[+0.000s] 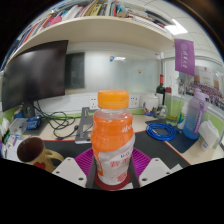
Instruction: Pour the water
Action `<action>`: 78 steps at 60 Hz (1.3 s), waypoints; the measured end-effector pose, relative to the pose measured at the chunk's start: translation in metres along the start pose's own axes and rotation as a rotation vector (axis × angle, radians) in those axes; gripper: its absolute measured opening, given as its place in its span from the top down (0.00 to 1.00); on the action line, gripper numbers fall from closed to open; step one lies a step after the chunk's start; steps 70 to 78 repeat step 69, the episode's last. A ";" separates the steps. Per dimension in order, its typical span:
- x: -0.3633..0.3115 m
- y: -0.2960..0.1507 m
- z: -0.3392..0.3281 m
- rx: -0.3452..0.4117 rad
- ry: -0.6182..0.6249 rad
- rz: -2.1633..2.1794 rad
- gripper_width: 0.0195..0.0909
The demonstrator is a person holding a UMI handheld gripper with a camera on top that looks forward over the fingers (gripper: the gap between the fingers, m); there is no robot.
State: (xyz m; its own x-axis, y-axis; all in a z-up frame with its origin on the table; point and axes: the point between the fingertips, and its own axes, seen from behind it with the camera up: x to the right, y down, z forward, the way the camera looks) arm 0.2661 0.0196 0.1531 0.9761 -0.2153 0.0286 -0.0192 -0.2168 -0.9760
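Observation:
An orange drink bottle (113,140) with an orange cap and a white-and-red label stands upright between my fingers, close to the camera. My gripper (113,172) is shut on the bottle, and the magenta pads (84,160) press on its lower part at both sides. A brown cup (31,151) stands on the desk to the left of the bottle. The bottle's base is hidden.
A dark monitor (35,75) stands at the back left with cables (62,122) beneath it. A coiled blue cable (160,130) lies to the right, near a purple bottle (195,115). A dark bottle (160,92) stands at the back wall. A shelf of books (95,18) hangs overhead.

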 end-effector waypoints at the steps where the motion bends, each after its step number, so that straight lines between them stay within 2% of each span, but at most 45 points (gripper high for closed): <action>1: 0.001 0.002 -0.001 -0.010 0.003 0.004 0.51; 5: 0.001 0.015 -0.008 -0.067 0.012 0.005 0.42; 16: -0.004 0.034 -0.050 -0.159 0.021 -0.022 0.20; 20: -0.004 0.047 -0.074 -0.214 0.030 -0.033 0.17; 31: -0.018 0.063 -0.154 -0.362 0.040 -0.034 0.17; 39: -0.037 0.052 -0.206 -0.407 0.035 -0.045 0.17; 58: -0.093 0.024 -0.282 -0.376 -0.006 -0.028 0.19; 69: -0.124 0.020 -0.304 -0.374 -0.059 -0.065 0.19; 78: -0.124 0.020 -0.304 -0.374 -0.059 -0.065 0.19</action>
